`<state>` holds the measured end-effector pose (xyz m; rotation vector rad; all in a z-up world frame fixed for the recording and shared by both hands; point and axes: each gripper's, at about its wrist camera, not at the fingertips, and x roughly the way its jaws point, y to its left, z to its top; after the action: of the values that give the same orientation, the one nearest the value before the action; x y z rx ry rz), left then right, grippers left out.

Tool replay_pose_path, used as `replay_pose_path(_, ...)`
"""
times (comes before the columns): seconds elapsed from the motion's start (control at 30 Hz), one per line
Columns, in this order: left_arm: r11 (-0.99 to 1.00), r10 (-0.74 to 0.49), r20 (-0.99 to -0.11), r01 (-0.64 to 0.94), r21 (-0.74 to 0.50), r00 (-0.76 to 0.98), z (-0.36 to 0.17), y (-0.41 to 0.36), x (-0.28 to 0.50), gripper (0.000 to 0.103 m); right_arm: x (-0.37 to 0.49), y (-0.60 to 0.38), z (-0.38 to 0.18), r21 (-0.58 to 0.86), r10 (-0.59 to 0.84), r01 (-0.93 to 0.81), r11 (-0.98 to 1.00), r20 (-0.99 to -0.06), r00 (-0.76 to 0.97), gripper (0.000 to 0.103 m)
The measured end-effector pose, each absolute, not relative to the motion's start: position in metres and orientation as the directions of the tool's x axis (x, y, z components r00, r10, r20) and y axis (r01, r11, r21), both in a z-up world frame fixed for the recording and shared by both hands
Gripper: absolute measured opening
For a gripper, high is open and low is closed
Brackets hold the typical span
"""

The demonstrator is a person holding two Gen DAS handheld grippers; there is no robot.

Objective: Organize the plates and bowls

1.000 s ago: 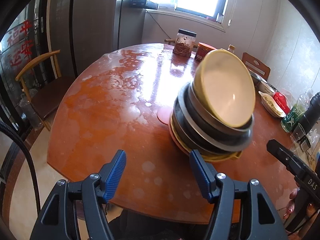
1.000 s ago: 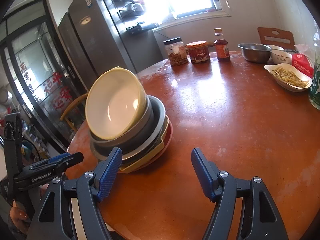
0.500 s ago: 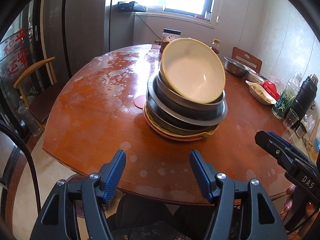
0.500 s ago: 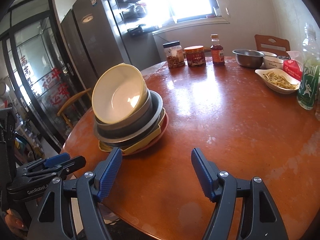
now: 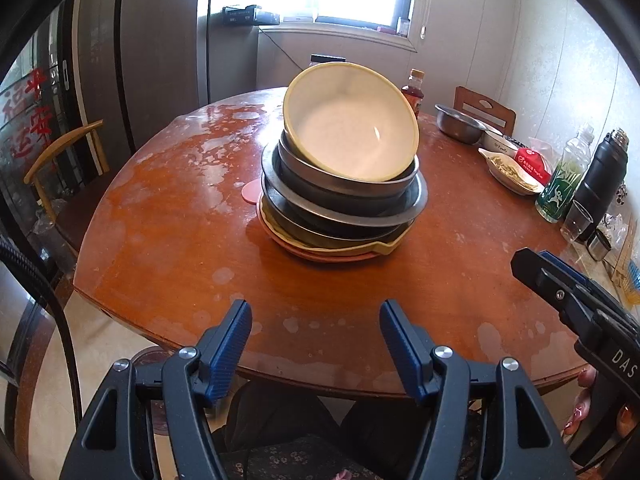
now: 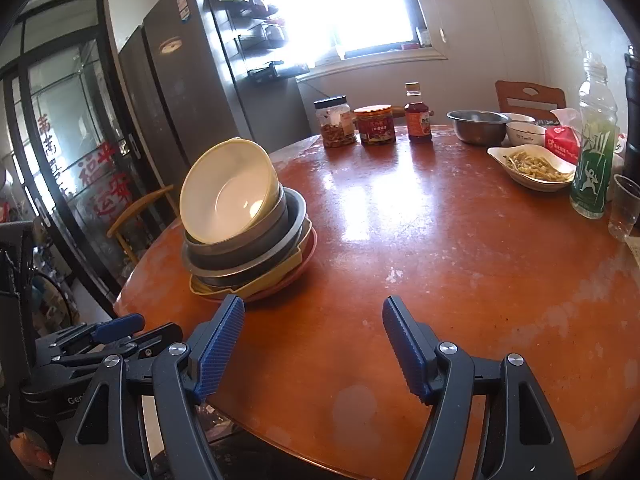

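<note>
A stack of dishes [image 5: 344, 208] [image 6: 248, 252] stands on the round wooden table [image 5: 168, 232] [image 6: 440, 260]. On top leans a tilted yellow bowl [image 5: 352, 124] [image 6: 228, 192], under it grey metal bowls [image 5: 344, 188], then a yellow dish [image 5: 380, 246] and a pink plate [image 5: 320, 256] at the bottom. My left gripper [image 5: 316, 340] hovers open over the table's near edge, well short of the stack, nothing between its fingers. My right gripper [image 6: 314, 344] is open too, to the right of the stack and apart from it. Each gripper shows at the other view's edge.
At the table's far side stand jars [image 6: 335, 122], a sauce bottle [image 6: 418, 114], a steel bowl [image 6: 478, 126], a white bowl [image 6: 524, 132] and a dish of food [image 6: 534, 166]. A green bottle [image 6: 592, 160], a black flask [image 5: 600, 176] and a plastic cup [image 6: 624, 208] stand at the right. A wooden chair [image 5: 60, 160] sits at the left.
Both grippers have drawn back from the stack, which now looks smaller and farther off. In the left wrist view the stack has shifted from the right toward the centre. Both stay open.
</note>
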<state>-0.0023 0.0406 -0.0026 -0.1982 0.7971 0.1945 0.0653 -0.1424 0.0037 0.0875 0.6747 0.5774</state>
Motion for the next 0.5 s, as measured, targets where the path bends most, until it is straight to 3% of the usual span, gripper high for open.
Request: replay_pose_path(0.5,0.956,0.124,-0.734,-0.278,-0.092,0.668,-0.021,0.047,0.001,0.070,0.064,-0.130,-0.013,0.217,0.508,-0.481,0.849,-0.581,0.635,0.079)
